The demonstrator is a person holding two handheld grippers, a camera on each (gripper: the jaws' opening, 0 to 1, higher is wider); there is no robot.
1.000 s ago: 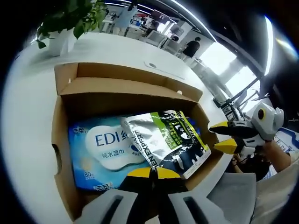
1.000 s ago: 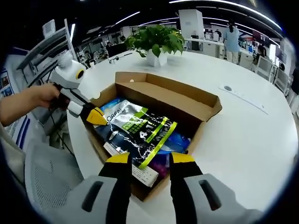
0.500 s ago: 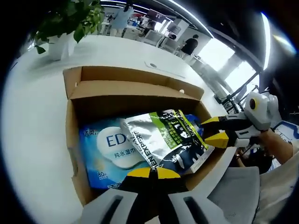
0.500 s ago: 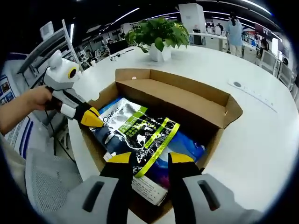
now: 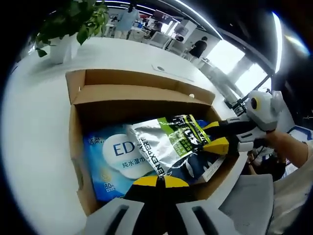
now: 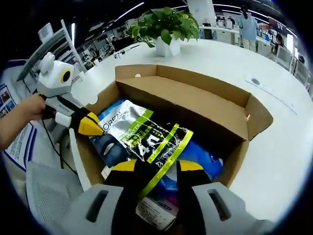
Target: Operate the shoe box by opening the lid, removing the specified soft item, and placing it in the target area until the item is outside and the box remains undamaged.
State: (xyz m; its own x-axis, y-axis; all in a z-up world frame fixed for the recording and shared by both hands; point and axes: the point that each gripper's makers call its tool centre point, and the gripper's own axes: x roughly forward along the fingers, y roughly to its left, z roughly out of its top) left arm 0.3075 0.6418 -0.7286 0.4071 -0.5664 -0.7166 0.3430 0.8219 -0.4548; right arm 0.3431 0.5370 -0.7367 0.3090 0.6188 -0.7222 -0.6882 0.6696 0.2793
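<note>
Since a second ago your right gripper has closed in from the right edge of the left gripper view to straddle the glossy crinkled pouch, which lies in the open cardboard shoe box over a blue soft wipes pack, while your left gripper sits near the pouch's near edge with tips together. From the right gripper view, your right gripper has jaws apart around the pouch; judging by this, you're at the grasp step, so squeeze gently, then lift clear of the box wall.
</note>
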